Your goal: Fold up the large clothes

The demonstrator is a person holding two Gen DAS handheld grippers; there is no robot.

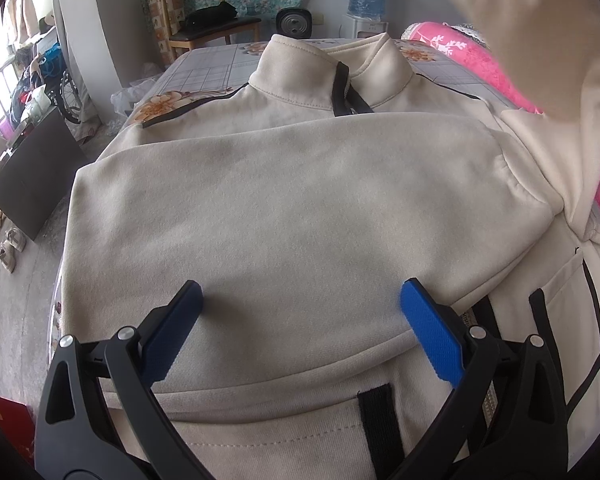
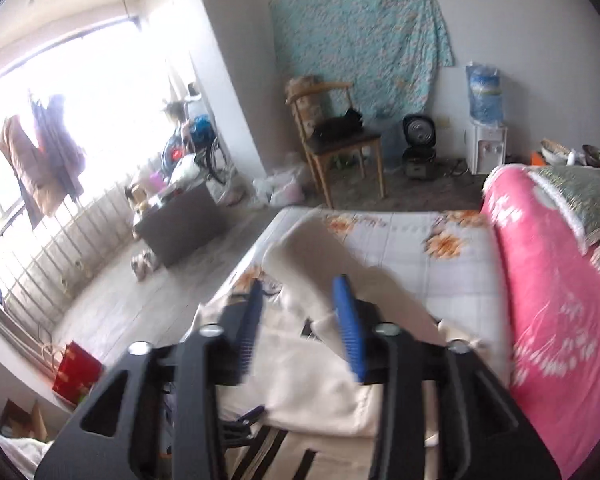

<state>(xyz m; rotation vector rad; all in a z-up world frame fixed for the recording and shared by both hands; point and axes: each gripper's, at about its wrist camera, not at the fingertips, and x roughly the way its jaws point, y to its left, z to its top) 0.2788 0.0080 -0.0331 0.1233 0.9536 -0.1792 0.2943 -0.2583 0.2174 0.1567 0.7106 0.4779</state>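
Your left gripper (image 1: 300, 312) rests wide open on the jacket (image 1: 284, 208), your right gripper (image 2: 300, 320) is parted around nothing, so that airborne sleeve (image 1: 540, 40) may flop crooked.

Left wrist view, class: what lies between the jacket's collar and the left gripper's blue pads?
In the left wrist view, a cream sleeve lies folded across the jacket, between the collar and the open left gripper.

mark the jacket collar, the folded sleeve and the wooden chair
jacket collar (image 1: 300, 76), left wrist view, on the left collar panel
folded sleeve (image 1: 292, 208), left wrist view, on the middle of the sleeve lying across the chest
wooden chair (image 2: 342, 142), right wrist view, on the dark seat
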